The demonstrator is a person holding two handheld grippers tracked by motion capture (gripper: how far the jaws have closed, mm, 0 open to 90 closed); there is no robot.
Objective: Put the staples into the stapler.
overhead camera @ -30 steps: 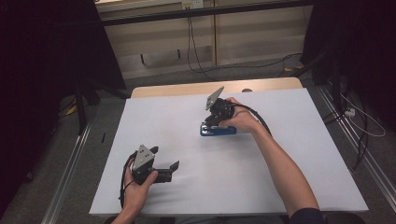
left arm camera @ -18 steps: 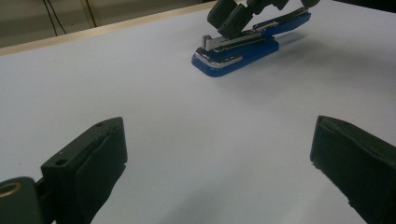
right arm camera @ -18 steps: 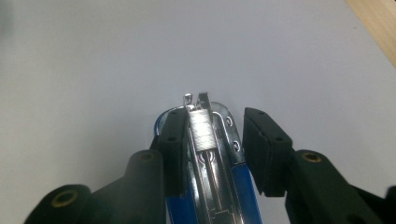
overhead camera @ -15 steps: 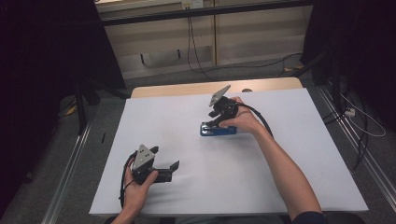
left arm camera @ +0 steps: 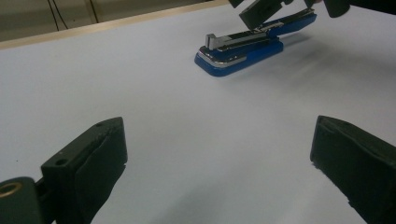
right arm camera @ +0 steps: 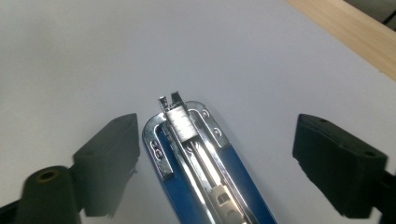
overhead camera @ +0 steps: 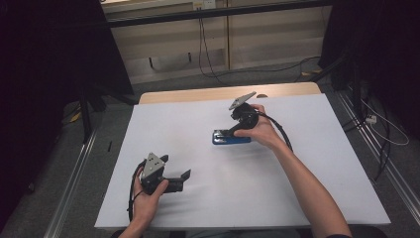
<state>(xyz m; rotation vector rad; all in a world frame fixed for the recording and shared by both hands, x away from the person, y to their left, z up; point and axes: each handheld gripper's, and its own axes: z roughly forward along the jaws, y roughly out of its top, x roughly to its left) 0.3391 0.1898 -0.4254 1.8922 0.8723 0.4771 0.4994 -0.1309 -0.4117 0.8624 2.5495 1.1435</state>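
Two grippers are in my hands, but only my right gripper (overhead camera: 229,133) is at the blue stapler (overhead camera: 232,138), which lies flat on the white table (overhead camera: 317,163), a little beyond its middle. In the right gripper view the stapler (right arm camera: 201,158) runs straight up between my jaws, its long axis in line with the way they point, its metal nose ahead of their tips. The jaws stand wide apart, one on each side, with the left one closer to the blue edge; whether either touches it I cannot quite tell from here. I judge that closing them would take the body across its width. My left gripper (overhead camera: 182,179) rests near the table's near edge, well apart from the stapler, its jaws spread and holding nothing, pointing across toward it.
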